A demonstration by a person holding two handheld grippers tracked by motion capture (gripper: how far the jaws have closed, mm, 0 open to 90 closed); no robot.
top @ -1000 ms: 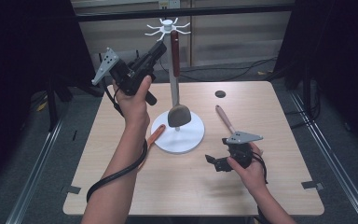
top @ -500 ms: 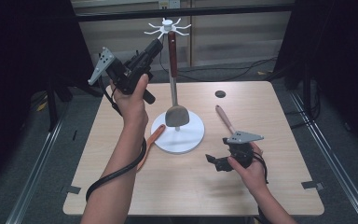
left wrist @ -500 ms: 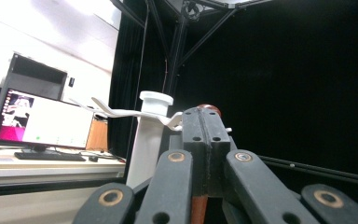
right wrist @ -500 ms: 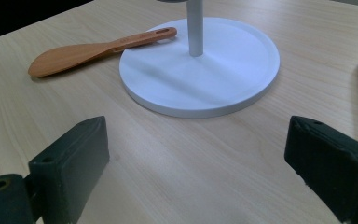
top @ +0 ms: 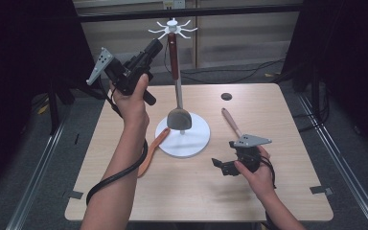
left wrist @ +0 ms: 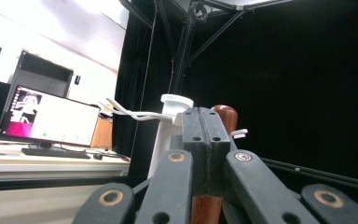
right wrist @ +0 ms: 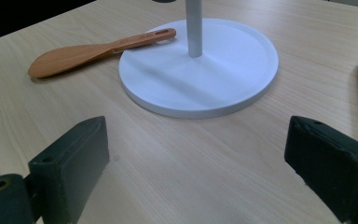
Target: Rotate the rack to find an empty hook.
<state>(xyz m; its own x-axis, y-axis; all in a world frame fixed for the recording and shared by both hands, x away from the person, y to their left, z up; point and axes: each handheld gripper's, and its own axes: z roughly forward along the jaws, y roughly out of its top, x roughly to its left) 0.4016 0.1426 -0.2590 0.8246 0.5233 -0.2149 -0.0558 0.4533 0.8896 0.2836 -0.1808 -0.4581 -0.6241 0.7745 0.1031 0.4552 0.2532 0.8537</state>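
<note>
Pale wood-grain table (top: 287, 191) bears round white stand base (top: 191, 143) (smooth, rimmed).

Our left forearm reaches up and forward, lifting the black two-jaw left claw (top: 154, 47) high; its jaws are pressed together, tips pointing up and away from us. Our right hand (top: 256, 168) sits low near the bench, holding the black right claw (top: 216, 164) level, jaws spread wide apart.
</note>
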